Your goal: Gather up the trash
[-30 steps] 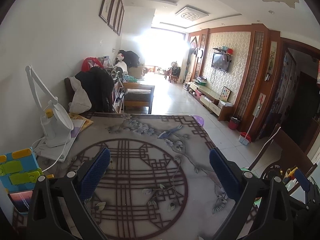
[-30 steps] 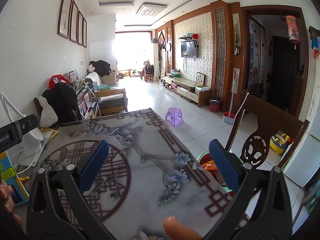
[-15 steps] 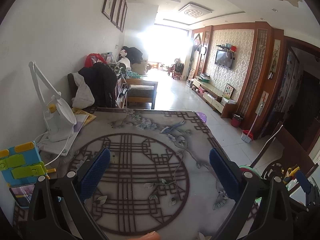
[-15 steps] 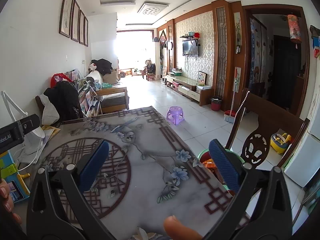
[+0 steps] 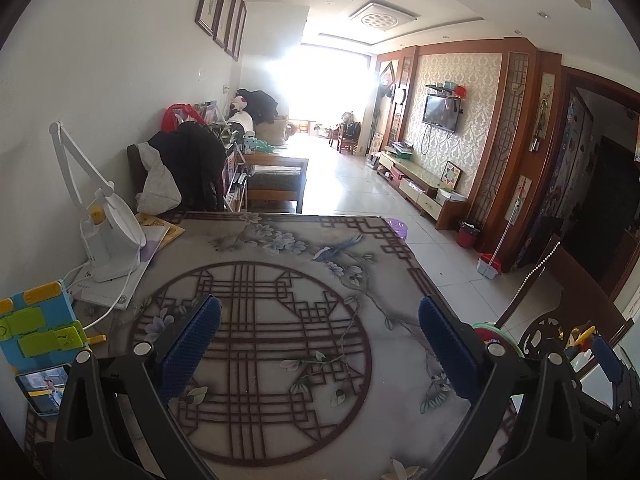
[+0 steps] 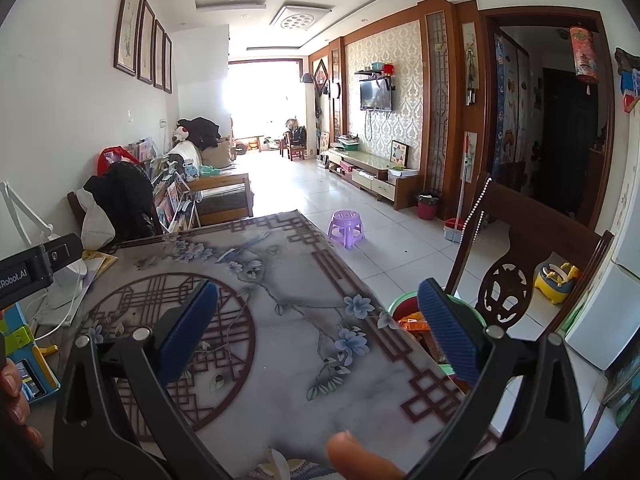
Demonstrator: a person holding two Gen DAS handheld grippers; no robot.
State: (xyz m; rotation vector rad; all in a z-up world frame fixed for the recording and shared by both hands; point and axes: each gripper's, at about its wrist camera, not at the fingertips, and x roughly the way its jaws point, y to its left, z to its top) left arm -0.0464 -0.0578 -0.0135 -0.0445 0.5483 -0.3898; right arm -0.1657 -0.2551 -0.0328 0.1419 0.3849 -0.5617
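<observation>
Both grippers hover above a table [image 5: 280, 248] covered by a flower-and-lattice cloth. My left gripper [image 5: 318, 344] is open with nothing between its blue pads. My right gripper [image 6: 316, 336] is also open and empty. A white scrap of paper [image 5: 398, 470] lies at the table's near edge, below the left gripper's right finger; the same scrap [image 6: 276, 460] peeks in at the bottom of the right wrist view, beside a fingertip [image 6: 352, 454]. Past the table's right edge stands a green-rimmed bin [image 6: 404, 306] holding orange and red wrappers, also seen in the left wrist view as the bin [image 5: 490, 330].
A white desk lamp [image 5: 106, 236] on papers, a blue-and-yellow stand [image 5: 36, 320] and a phone [image 5: 42, 390] crowd the table's left side. A dark wooden chair [image 6: 516, 280] stands right of the table. A purple stool [image 6: 346, 228] sits on the tiled floor.
Both grippers have drawn back a little toward the near edge, so the table pattern sits farther off. The white scrap has come into the left wrist view. Both stay open.
</observation>
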